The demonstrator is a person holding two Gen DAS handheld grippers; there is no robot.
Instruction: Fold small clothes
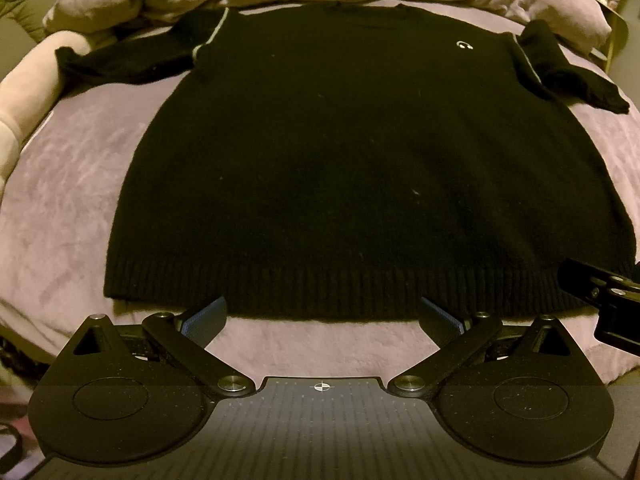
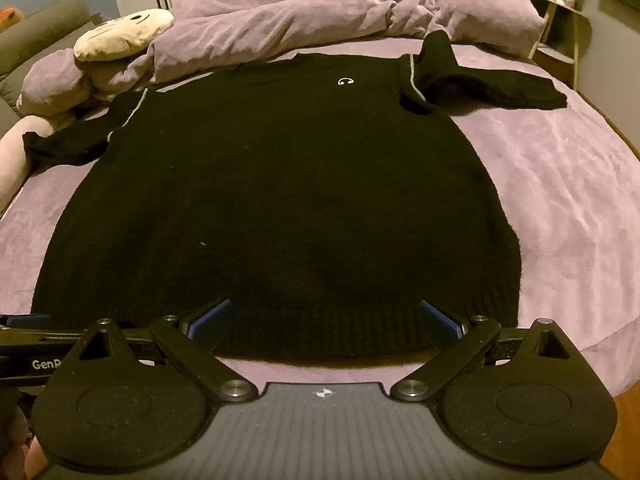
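Note:
A black knit sweater lies flat and face up on a purple bed cover, hem toward me, with a small white logo on its chest. Both sleeves are spread out sideways; the right sleeve is bunched near the shoulder. My left gripper is open, its blue-padded fingers wide apart just at the ribbed hem, holding nothing. My right gripper is open too, hovering over the hem's right half with its fingers apart. The right gripper's side shows at the right edge of the left wrist view.
A rumpled purple duvet and pillows are piled along the far edge of the bed. A cream plush toy lies at the back left. A small side table stands beyond the right corner. The purple bed cover spreads on both sides.

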